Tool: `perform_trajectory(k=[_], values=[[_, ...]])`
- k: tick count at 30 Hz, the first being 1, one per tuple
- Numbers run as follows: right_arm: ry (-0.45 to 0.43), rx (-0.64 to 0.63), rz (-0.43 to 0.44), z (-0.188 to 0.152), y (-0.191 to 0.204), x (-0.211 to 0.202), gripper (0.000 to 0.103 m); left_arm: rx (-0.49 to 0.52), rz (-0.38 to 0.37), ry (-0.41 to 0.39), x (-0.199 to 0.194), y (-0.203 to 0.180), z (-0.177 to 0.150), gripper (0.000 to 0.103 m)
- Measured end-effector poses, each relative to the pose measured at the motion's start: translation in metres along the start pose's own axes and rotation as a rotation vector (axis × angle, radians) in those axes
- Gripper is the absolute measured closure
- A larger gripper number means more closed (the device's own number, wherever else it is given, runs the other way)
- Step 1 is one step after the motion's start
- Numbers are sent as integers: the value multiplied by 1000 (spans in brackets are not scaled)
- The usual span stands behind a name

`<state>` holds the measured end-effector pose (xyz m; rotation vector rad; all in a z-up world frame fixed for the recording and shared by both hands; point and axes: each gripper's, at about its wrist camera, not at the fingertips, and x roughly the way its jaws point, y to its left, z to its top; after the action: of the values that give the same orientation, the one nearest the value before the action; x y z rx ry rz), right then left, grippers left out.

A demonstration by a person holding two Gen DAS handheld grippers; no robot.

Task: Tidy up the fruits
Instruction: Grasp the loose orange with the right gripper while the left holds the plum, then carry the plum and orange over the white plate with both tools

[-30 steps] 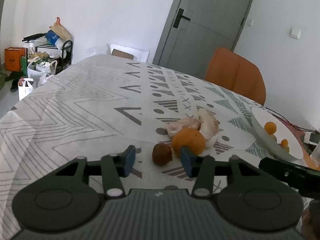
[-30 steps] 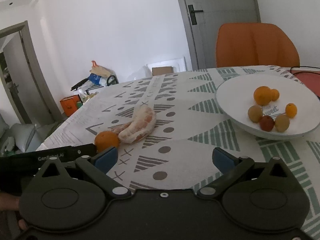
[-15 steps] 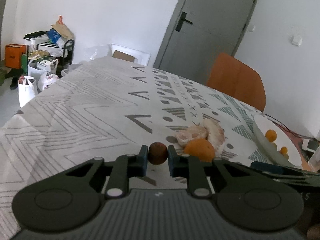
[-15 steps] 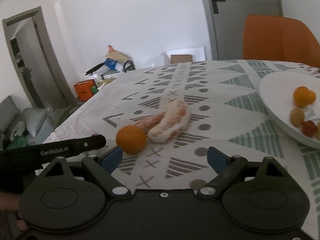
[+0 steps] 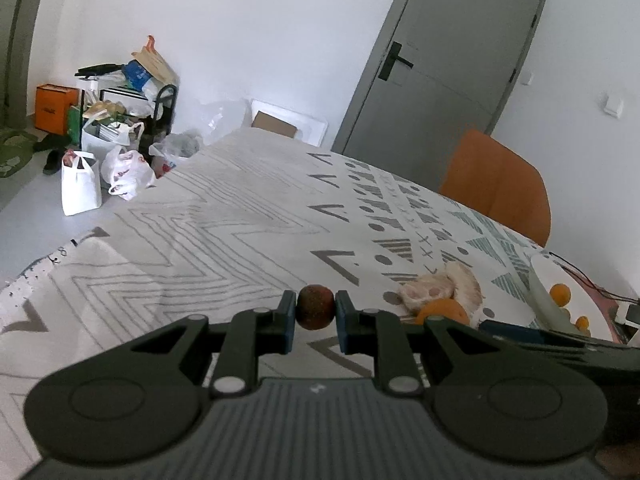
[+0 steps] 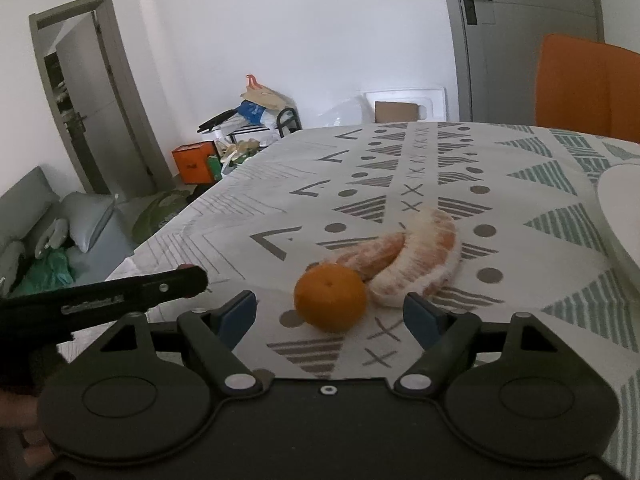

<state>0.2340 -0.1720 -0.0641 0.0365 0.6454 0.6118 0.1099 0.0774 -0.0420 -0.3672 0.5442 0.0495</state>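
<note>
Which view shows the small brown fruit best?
The left wrist view: the brown fruit sits centred, clamped in the left gripper. The right wrist view shows only that gripper from the side; the fruit itself cannot be made out.

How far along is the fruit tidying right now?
Partly done: several small fruits already sit in the white bowl. In hand: the left gripper is shut on a small brown fruit; the right gripper, jaws just closing, straddles the orange without touching it. Left: both peeled citrus pieces lie on the tablecloth.

Home: clothed dining table (image 5: 224, 240), sofa (image 6: 28, 216), door (image 5: 436, 68).
</note>
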Motion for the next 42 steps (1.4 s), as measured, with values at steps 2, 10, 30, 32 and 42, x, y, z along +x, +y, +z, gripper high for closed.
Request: perform_trajectory(k=[2, 10, 30, 32, 42], values=[[-6, 5, -12, 0, 0, 2, 36, -2, 4, -3, -2, 2, 0, 84], [-2, 13, -20, -7, -2, -4, 64, -2, -2, -1, -2, -1, -2, 84], [-74, 81, -105, -16, -36, -44, 64, 72, -111, 28, 5, -43, -9, 84], [-81, 90, -111, -17, -41, -47, 64, 80, -115, 29, 6, -48, -8, 84], [-167, 136, -130, -18, -69, -74, 64, 158, -135, 36, 13, -86, -3, 84]])
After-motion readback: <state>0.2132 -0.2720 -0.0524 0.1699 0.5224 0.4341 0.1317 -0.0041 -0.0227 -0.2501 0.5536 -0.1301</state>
